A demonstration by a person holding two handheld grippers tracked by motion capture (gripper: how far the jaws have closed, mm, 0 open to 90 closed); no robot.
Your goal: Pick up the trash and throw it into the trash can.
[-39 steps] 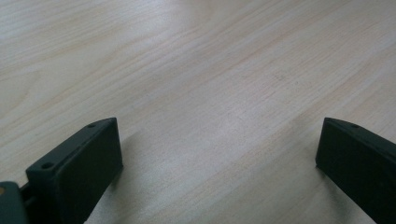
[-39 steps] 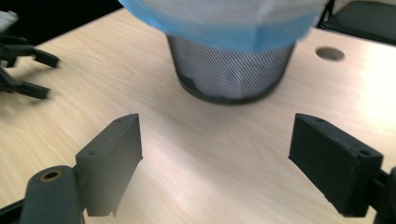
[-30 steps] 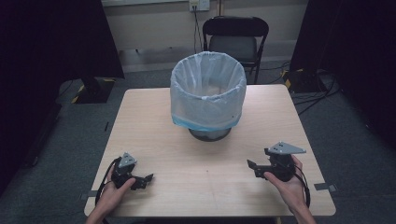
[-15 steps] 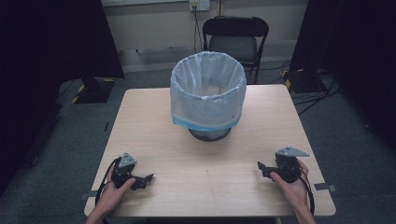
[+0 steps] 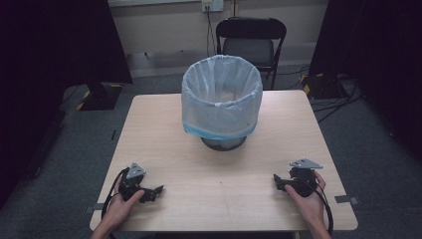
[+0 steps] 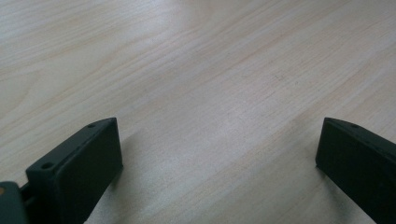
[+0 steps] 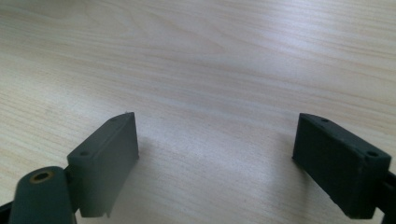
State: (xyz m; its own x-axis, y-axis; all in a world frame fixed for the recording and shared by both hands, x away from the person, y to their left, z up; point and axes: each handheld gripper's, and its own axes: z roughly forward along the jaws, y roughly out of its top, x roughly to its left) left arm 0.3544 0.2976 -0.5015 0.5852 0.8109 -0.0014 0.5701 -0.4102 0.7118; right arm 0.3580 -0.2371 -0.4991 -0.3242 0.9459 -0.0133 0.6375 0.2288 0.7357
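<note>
A round bin lined with a pale translucent bag stands at the middle of the light wooden table, toward its far side. My left gripper rests on the tabletop near the front left corner, held by a hand, jaws pointing right. My right gripper rests near the front right corner, jaws pointing left. In the left gripper view the left gripper is open over bare wood. The right gripper, in its own view, is also open with nothing between its fingers.
A black chair stands behind the table's far edge. Dark curtains hang at both sides. Cables and a small box lie on the floor at the right. Bare tabletop lies between the two grippers.
The right gripper has come down and a little toward the front edge and now rests on the table. The left gripper has stayed in place.
</note>
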